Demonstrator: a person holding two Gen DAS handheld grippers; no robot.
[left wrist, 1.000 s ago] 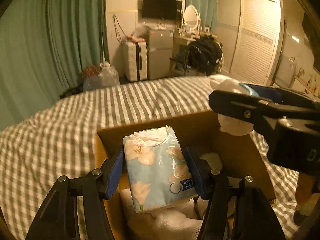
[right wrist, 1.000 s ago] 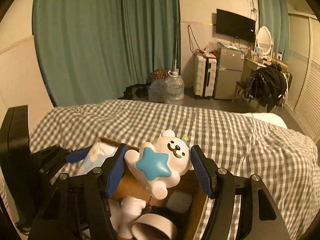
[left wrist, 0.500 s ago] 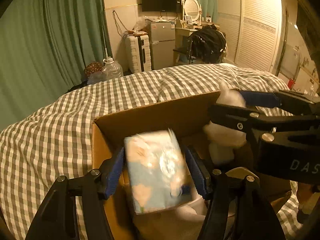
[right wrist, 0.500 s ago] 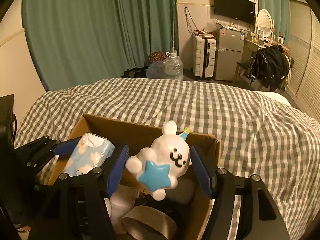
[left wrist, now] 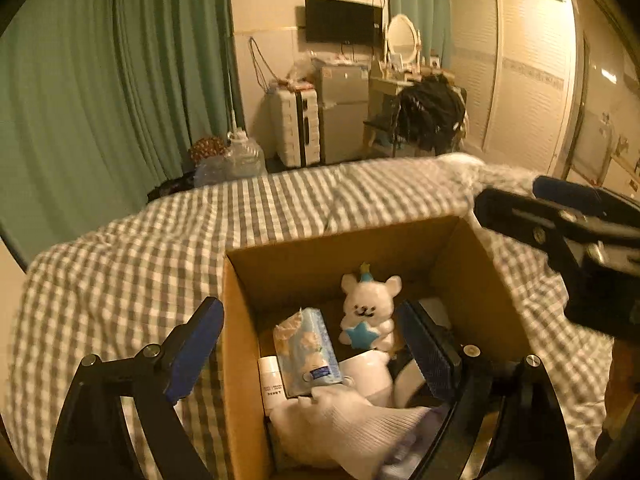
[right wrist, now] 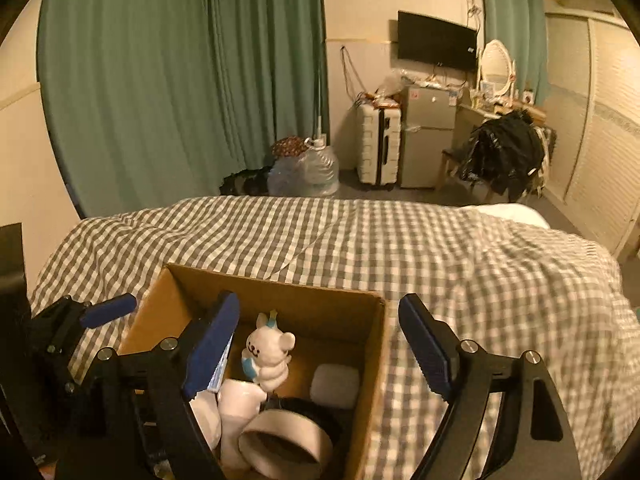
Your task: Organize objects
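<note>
An open cardboard box (left wrist: 236, 320) (right wrist: 376, 360) stands on the checked bed. Inside it, the white bear toy with a blue star (left wrist: 370, 312) (right wrist: 268, 354) stands upright, and the blue flowered tissue pack (left wrist: 306, 354) lies beside it to the left. My left gripper (left wrist: 312, 348) is open and empty above the box, its fingers spread past the box's left wall. My right gripper (right wrist: 320, 344) is open and empty over the box; it also shows at the right of the left wrist view (left wrist: 560, 232).
The box also holds a white cloth (left wrist: 352, 424), a small white bottle (left wrist: 272, 380), a white mug (right wrist: 236, 404), a roll of tape (right wrist: 284, 440) and a white pad (right wrist: 335, 384). The checked bedspread (right wrist: 460, 264) surrounds the box. Curtains, suitcase, fridge and wardrobe stand beyond.
Both grippers have opened and risen. The tissue pack and the bear toy, held before, now rest inside the box.
</note>
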